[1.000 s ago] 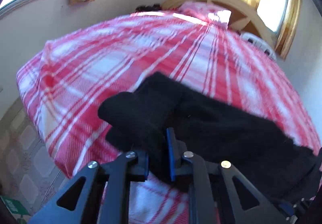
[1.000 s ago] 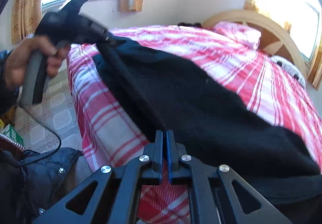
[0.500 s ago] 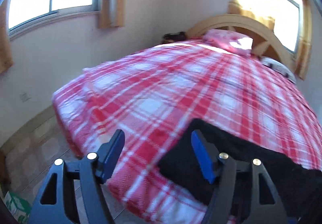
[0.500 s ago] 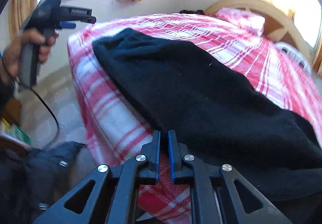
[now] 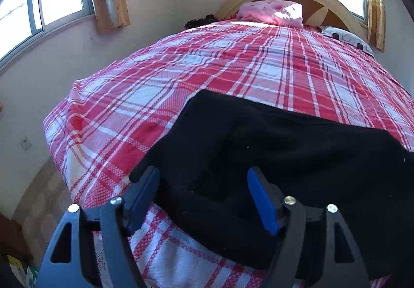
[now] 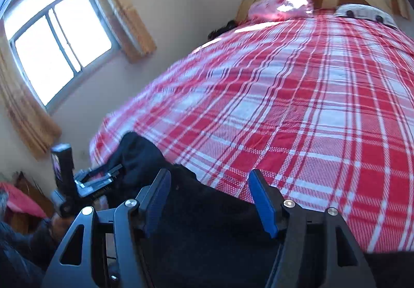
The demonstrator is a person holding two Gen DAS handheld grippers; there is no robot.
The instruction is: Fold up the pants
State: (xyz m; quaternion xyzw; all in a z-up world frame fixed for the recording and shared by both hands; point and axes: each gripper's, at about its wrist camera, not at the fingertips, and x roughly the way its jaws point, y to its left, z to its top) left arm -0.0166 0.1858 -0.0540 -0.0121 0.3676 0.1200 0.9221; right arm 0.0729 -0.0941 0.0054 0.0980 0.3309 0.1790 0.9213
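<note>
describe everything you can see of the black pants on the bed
The black pants look like thick, soft, fleece-like fabric, plain with no visible print. They lie along the near edge of the red plaid bedspread, one end folded over itself with a stepped outline of layers. Both grippers are open around them: the left gripper straddles the folded end, and the right gripper hovers over another part of the cloth. Neither clamps the fabric. Waistband and cuffs cannot be told apart.
</note>
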